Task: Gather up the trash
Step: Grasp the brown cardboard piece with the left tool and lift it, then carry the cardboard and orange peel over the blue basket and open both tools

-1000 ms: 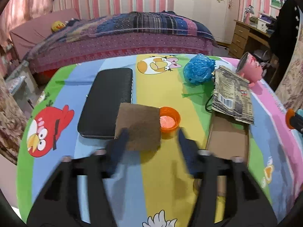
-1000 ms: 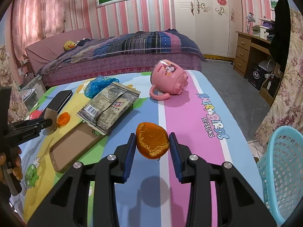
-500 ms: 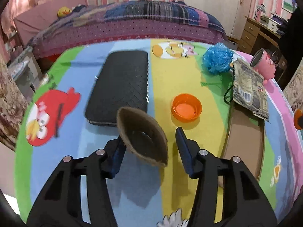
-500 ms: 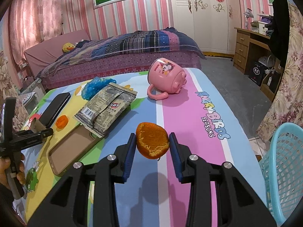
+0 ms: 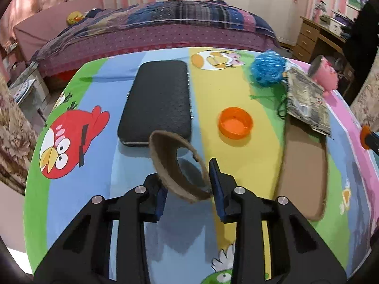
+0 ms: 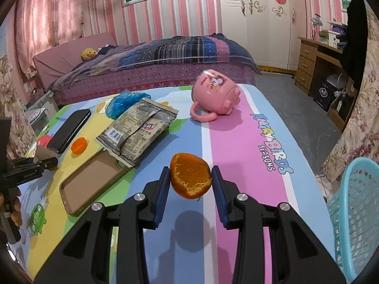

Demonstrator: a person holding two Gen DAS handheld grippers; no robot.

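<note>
Two grippers are seen, each with a piece of trash between its blue pads. A brown cardboard piece (image 5: 176,165), bent into a curve, is being squeezed by the closing jaws of the left gripper (image 5: 187,184), both pads pressed against it, just above the cartoon-print table cover (image 5: 78,213). At 12 o'clock from it a black case (image 5: 157,101) lies flat; at 1 o'clock an orange cap (image 5: 235,123) sits open side up. An orange peel (image 6: 190,177) is clamped by the right gripper (image 6: 190,184) above the cover. Placed at 10 o'clock are a crumpled snack wrapper (image 6: 139,130) and a tan phone case (image 6: 92,184); at 12 o'clock a pink mug (image 6: 215,97) lies tipped; at 3 o'clock a turquoise basket (image 6: 355,213) stands off the table
</note>
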